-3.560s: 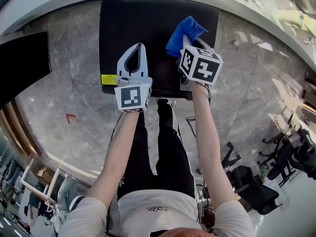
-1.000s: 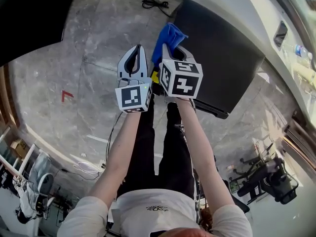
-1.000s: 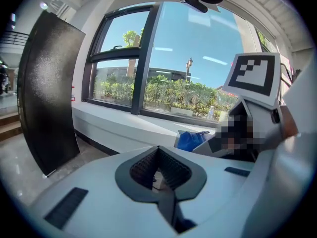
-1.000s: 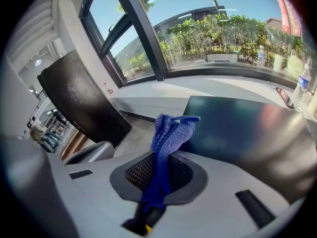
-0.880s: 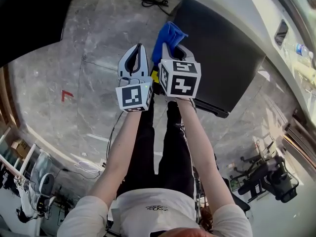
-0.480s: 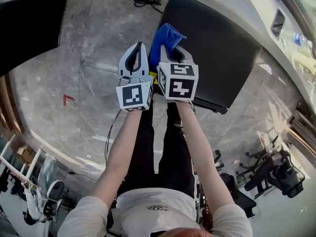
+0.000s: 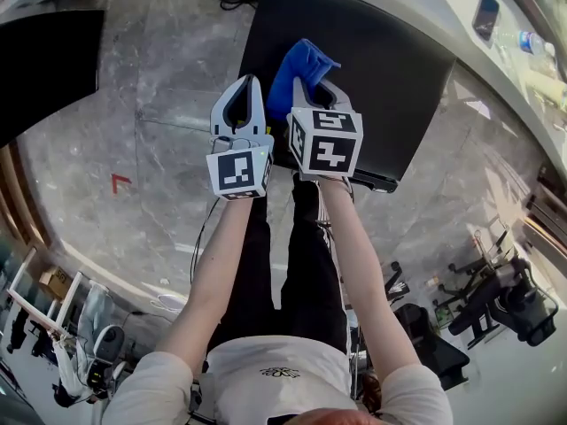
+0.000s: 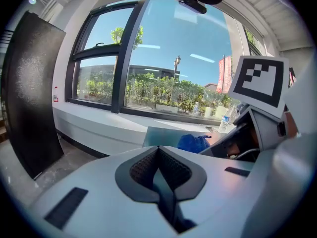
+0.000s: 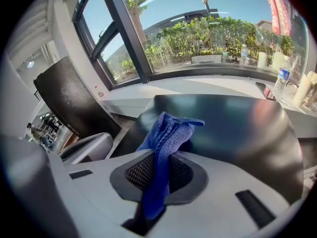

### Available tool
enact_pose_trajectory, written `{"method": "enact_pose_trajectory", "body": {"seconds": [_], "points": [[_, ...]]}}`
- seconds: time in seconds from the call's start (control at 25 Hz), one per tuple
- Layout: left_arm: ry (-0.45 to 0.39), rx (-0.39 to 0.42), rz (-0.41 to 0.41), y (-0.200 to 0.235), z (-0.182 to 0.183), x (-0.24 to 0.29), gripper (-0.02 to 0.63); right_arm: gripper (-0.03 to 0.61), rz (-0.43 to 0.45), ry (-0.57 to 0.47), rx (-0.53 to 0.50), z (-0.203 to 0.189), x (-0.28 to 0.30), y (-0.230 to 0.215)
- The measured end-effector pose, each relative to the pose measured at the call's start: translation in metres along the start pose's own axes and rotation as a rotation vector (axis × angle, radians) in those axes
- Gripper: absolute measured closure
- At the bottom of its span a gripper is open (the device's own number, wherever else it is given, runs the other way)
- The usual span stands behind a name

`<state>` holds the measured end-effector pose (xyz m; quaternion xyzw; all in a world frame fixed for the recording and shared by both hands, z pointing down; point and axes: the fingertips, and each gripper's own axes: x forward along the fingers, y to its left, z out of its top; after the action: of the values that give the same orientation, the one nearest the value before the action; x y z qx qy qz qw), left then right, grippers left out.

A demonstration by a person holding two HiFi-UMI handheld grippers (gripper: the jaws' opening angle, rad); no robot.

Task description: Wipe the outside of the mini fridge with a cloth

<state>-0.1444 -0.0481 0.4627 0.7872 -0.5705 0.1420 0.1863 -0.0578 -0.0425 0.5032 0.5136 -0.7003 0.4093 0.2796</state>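
The black mini fridge (image 7: 390, 69) stands on the grey stone floor, its flat top (image 9: 233, 123) facing up at me. My right gripper (image 7: 310, 87) is shut on a blue cloth (image 7: 297, 65) that sticks out past its tips above the fridge top's left part. The cloth (image 9: 166, 138) hangs bunched from between the jaws in the right gripper view, just over the dark top. My left gripper (image 7: 239, 104) is shut with nothing in it, held beside the right one, left of the fridge. The cloth (image 8: 195, 144) also shows in the left gripper view.
A second black cabinet (image 7: 44, 69) stands at the left. A black cable (image 7: 235, 0) lies on the floor behind the fridge. A white window ledge (image 9: 198, 88) with bottles (image 9: 282, 78) runs along the back. Office chairs (image 7: 496, 290) stand at the right.
My view has swung so the fridge top sits more under the right gripper. Both grippers stay side by side, the right one still holding the cloth.
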Motion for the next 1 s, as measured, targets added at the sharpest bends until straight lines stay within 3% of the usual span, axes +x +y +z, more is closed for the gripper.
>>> {"method": "enact_pose_trajectory", "body": {"seconds": [0.68,1.0], "points": [[0.026,0.074,-0.154,-0.147,-0.01,0.011,0.609,0.517,-0.098,-0.05,0.139,-0.044,-0.074,-0.14],[0.035,0.082,-0.193,-0.185,-0.02,0.012,0.609,0.517,-0.188,-0.064,0.179,-0.063,-0.104,-0.208]]}}
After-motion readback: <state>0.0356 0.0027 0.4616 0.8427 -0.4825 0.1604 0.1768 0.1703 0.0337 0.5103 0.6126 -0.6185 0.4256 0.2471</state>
